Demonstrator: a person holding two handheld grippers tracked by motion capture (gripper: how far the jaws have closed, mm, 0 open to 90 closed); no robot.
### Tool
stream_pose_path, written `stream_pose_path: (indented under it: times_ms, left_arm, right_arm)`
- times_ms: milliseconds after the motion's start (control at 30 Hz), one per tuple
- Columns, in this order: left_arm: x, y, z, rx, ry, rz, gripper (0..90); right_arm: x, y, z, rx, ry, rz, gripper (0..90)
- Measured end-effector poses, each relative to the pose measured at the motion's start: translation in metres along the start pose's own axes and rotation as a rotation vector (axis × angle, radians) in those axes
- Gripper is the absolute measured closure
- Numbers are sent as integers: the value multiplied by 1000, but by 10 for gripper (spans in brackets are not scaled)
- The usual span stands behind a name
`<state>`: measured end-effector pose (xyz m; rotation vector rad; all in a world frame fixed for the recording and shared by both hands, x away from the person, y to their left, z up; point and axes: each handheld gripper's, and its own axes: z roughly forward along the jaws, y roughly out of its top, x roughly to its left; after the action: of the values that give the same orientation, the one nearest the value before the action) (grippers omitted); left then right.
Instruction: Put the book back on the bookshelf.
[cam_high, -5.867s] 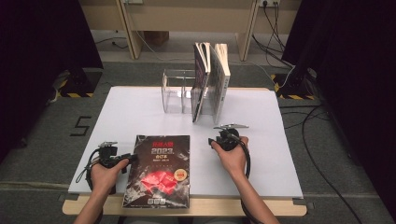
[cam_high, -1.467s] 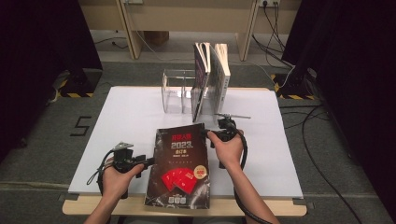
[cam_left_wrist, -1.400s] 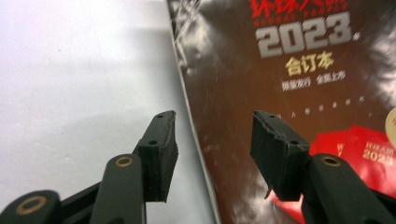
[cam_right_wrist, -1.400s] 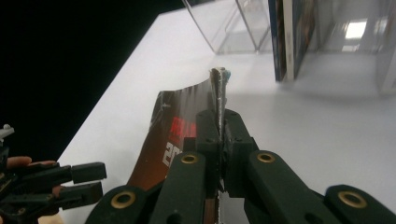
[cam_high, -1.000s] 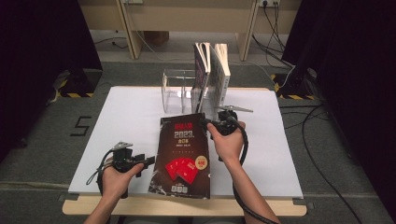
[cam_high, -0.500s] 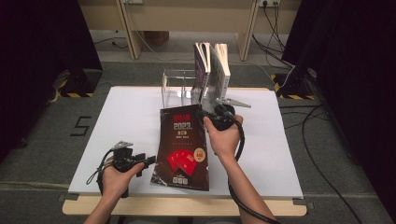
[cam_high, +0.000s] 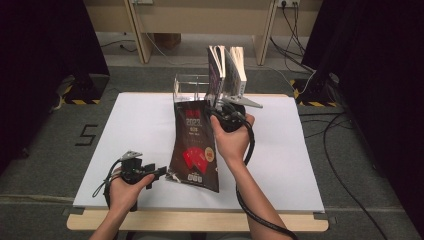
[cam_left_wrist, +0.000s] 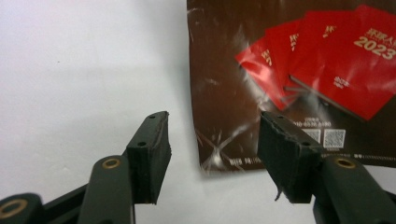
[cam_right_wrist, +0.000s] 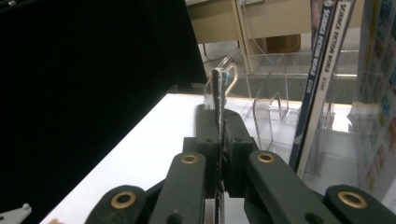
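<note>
Lifted by its top edge, the magazine (cam_high: 194, 145) hangs in the clamped right claw (cam_high: 220, 111); left claw (cam_high: 159, 171) gapes beside its corner.

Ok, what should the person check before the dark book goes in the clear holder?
1. Right tool shut on the dark book: ok, jaws pinch its edge.
2. Book lifted: ok, its top end is raised, its bottom edge near the table.
3. Left tool out of the way: ok, open, beside the book's lower corner.
4. Free slot in the clear holder: ok, left part looks empty.
5. Standing books steady: cannot tell.
</note>
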<state>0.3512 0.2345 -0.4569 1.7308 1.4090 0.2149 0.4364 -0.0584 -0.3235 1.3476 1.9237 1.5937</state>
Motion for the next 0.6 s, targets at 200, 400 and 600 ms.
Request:
stream_pose_path:
  times_ms: [200, 400, 600]
  left_arm:
    - [0, 0, 1, 6, 1, 4, 427]
    - [-1, -1, 1, 8, 0, 3, 428]
    - [-1, 0, 1, 7, -2, 2, 430]
  right_arm:
    - [2, 5, 2, -29, -6, -5, 874]
    - [5, 9, 4, -49, -19, -5, 875]
    - [5, 12, 5, -63, -33, -6, 874]
